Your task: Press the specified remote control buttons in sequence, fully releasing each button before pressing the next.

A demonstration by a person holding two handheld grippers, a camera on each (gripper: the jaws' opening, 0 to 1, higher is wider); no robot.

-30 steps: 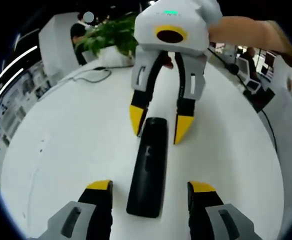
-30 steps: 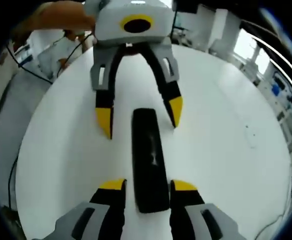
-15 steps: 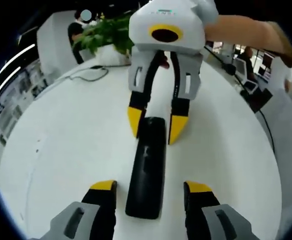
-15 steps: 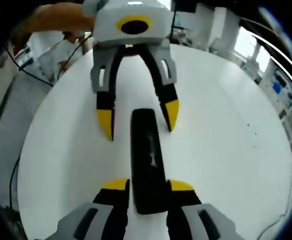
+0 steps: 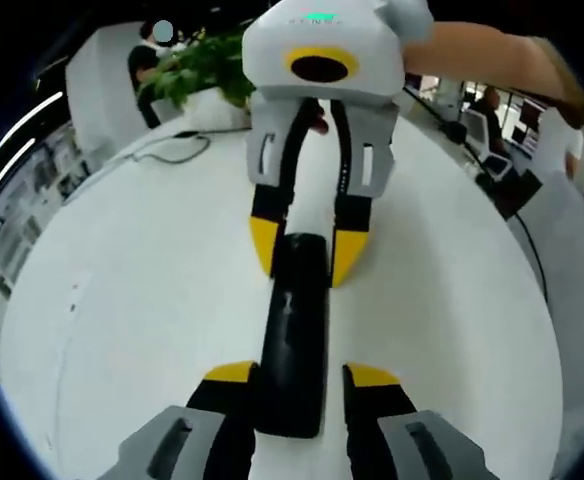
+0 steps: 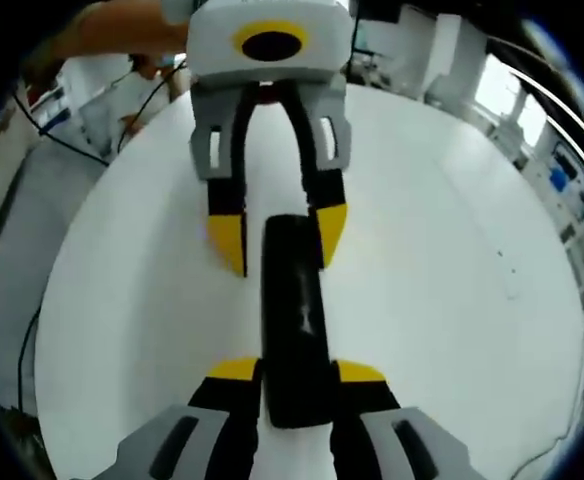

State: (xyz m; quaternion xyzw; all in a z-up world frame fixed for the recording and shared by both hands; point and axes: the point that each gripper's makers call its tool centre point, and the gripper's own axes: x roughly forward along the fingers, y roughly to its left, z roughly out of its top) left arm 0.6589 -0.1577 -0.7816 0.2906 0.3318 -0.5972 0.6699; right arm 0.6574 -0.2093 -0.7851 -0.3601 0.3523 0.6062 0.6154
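remote [image 5: 294,340]: black bar flat on white table [image 5: 122,300], long axis running from one gripper to the other
left gripper [image 5: 297,378]: jaws narrowly apart, flanking near end, seemingly touching
right gripper [image 6: 297,372]: jaws pinch opposite end
nearer: neither, one at each end
writing: none legible on remote

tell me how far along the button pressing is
Done: the remote lies flat on the white table, framed at both ends. In hand: the left gripper and right gripper each straddle one end, jaws close beside it. Left: no tip rests on a button, so no press shows.
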